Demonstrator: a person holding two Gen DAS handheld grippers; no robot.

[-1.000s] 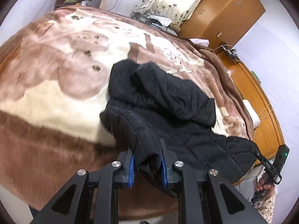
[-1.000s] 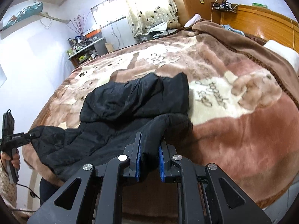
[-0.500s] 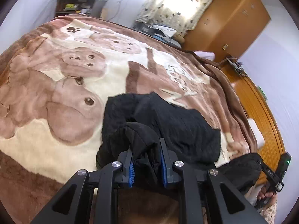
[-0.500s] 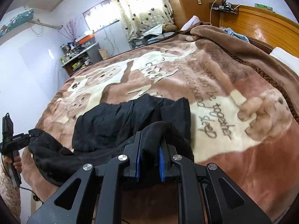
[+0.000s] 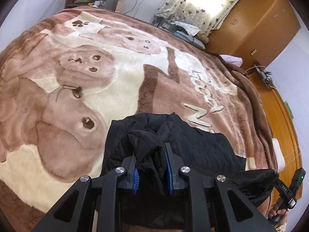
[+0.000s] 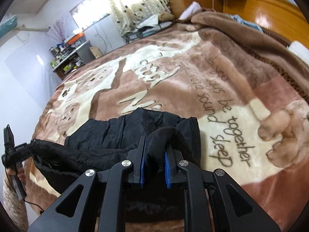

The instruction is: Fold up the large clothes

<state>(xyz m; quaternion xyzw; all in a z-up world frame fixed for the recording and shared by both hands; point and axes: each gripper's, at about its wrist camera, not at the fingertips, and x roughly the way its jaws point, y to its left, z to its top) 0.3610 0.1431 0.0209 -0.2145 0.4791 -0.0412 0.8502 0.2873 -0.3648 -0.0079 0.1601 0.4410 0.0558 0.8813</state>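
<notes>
A black padded jacket point(image 5: 193, 147) lies on a brown and cream dog-print blanket point(image 5: 123, 73) covering a bed. My left gripper point(image 5: 151, 154) is shut on a bunched edge of the jacket at its left end. My right gripper point(image 6: 155, 150) is shut on another bunched edge of the jacket point(image 6: 119, 135) at its right end. Both held edges are lifted and carried over the part of the jacket that lies flat. The other gripper shows at the frame edge in each view, at the lower right of the left wrist view point(image 5: 285, 189) and at the left of the right wrist view point(image 6: 17, 150).
A wooden wardrobe point(image 5: 251, 23) and a curtained window point(image 5: 199, 3) stand beyond the bed. A wooden headboard point(image 6: 270, 5) runs along the right side. A cluttered shelf point(image 6: 71, 56) stands by the far wall. The blanket point(image 6: 212, 81) spreads wide beyond the jacket.
Both grippers have carried the held jacket edges forward over the bed, so the hem now folds onto the rest of the jacket. Less of the jacket hangs off the near edge.
</notes>
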